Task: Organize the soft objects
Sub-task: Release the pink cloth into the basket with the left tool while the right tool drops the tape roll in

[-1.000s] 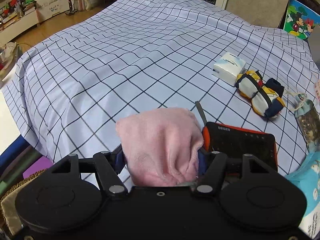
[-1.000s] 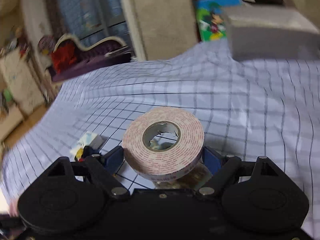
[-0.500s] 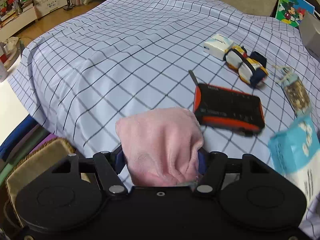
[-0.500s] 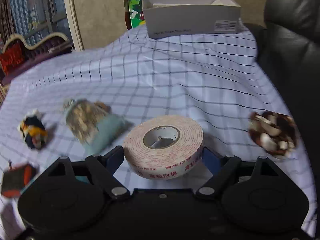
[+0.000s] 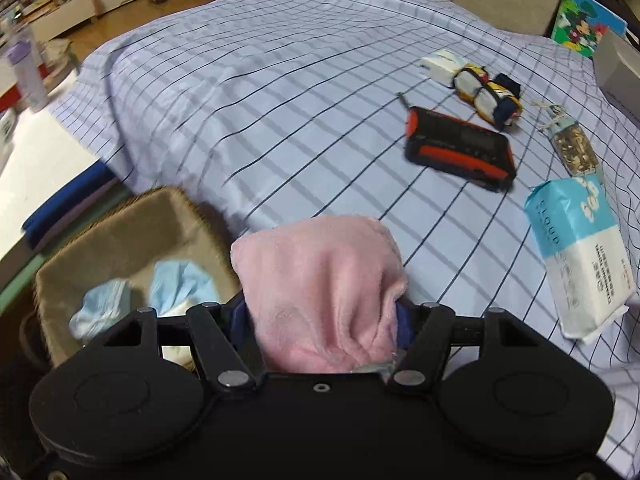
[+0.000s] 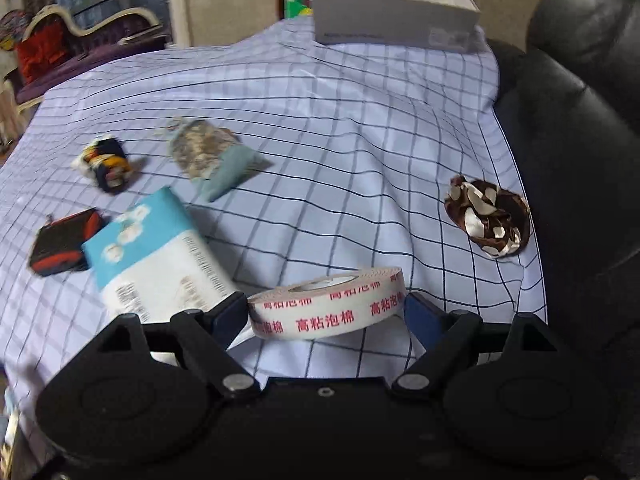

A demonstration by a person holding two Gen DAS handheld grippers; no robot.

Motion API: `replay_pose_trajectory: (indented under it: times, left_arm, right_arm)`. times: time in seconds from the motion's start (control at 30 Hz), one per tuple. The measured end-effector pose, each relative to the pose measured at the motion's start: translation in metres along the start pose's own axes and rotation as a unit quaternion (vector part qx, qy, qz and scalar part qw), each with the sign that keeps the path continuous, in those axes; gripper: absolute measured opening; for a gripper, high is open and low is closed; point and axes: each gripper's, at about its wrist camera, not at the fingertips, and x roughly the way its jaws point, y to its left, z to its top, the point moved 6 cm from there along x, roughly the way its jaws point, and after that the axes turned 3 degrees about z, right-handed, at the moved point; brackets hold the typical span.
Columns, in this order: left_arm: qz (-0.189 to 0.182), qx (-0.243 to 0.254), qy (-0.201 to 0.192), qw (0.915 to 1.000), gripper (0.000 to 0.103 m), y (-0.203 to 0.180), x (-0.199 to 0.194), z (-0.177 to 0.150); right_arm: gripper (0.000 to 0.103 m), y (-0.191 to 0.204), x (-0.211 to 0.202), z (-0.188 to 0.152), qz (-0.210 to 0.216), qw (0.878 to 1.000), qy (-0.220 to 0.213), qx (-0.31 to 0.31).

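Your left gripper (image 5: 320,316) squeezes a fluffy pink folded cloth (image 5: 320,292); your right gripper (image 6: 326,312) clamps a flat round foam tape roll (image 6: 326,308).

A bunched pink fleece cloth (image 5: 320,292) sits pinched between the left tongs' (image 5: 320,316) jaws, bulging up above them.

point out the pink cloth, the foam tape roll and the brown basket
pink cloth (image 5: 320,300), left wrist view, on the bunched middle of its plush face
foam tape roll (image 6: 326,312), right wrist view, on its printed outer side wall
brown basket (image 5: 120,236), left wrist view, on its bare inner wall
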Motion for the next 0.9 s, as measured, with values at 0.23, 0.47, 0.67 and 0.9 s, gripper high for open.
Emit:
replay_pose_trajectory:
  times: [0.23, 0.47, 0.67, 0.9]
  left_arm:
    - [0.030, -0.066, -0.011, 0.9973, 0.062, 0.058, -0.011, -0.023]
    - [0.075, -0.134, -0.032, 0.9876, 0.062, 0.126, -0.021, -0.024]
    - [0.098, -0.186, -0.024, 0.9774, 0.062, 0.173, -0.011, -0.026]
    - [0.105, -0.218, 0.004, 0.9702, 0.062, 0.198, 0.007, -0.038]
  right_arm:
    - [0.085, 0.051, -0.042, -0.009, 0.087, 0.995, -0.017, -0.043]
    - [0.085, 0.168, -0.060, -0.029, 0.221, 0.968, 0.001, -0.122]
    - [0.085, 0.274, -0.075, -0.053, 0.315, 0.928, 0.017, -0.196]
    - [0.085, 0.367, -0.076, -0.076, 0.361, 0.897, 0.041, -0.252]
